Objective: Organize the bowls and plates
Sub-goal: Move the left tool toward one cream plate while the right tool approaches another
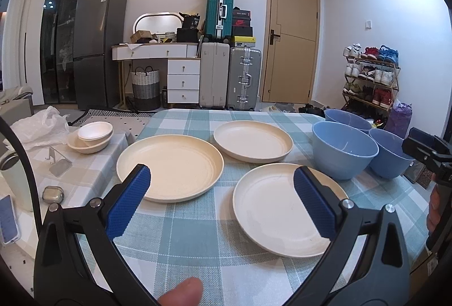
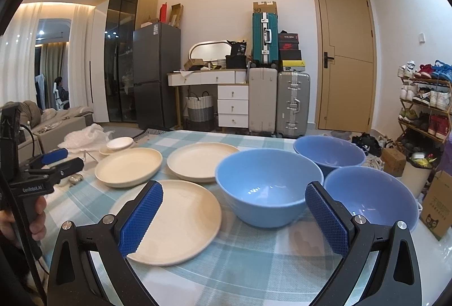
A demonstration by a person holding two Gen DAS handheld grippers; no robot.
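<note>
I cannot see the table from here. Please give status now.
Left tool open, right tool open, both empty. Three cream plates and three blue bowls lie apart on the checked tablecloth, unstacked. Nothing blocks them.

We see a bench covered by a teal-and-white checked cloth (image 1: 197, 235). On it lie three round cream plastic plates: one at ten o'clock (image 1: 169, 170), one at twelve (image 1: 252, 141), one at four (image 1: 282, 207). Three light-blue plastic bowls cluster at two o'clock: the nearest (image 1: 343, 149), one behind it (image 1: 347, 118), one beside it (image 1: 391, 153), all upright.
</note>
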